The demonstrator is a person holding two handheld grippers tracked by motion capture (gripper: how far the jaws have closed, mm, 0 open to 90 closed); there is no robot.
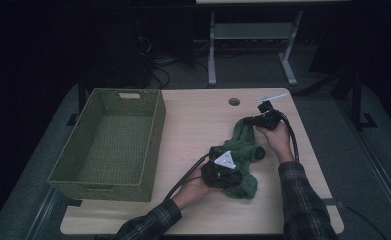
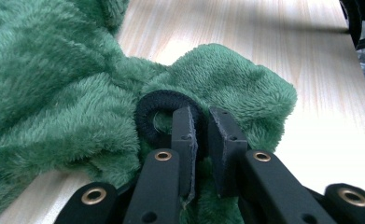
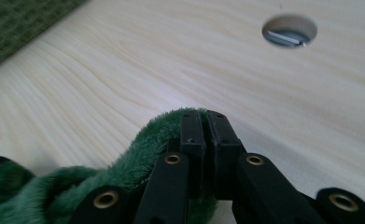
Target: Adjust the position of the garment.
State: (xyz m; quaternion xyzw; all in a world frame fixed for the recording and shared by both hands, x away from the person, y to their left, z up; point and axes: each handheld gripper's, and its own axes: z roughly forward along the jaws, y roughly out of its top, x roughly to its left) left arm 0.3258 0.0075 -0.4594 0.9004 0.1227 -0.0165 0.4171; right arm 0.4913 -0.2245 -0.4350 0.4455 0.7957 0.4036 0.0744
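1. High view: green plush garment (image 1: 243, 160) lying crumpled on the pale wooden table (image 1: 193, 135), right of centre, well apart from the woven green basket (image 1: 110, 142) at the left.
2. Left gripper (image 1: 222, 167) resting on the near part of the garment; right gripper (image 1: 257, 121) at its far end.
3. Left gripper view: jaws nearly together, pinching the garment's black ribbed cuff (image 2: 164, 116), with the cuff's ring looped round one jaw.
4. Right gripper view: jaws clenched on a fold at the garment's edge (image 3: 143, 149), green pile bulging beside the pads.
5. Round cable hole (image 3: 290, 30) in the table beyond the right jaws; corner of the basket at top left.
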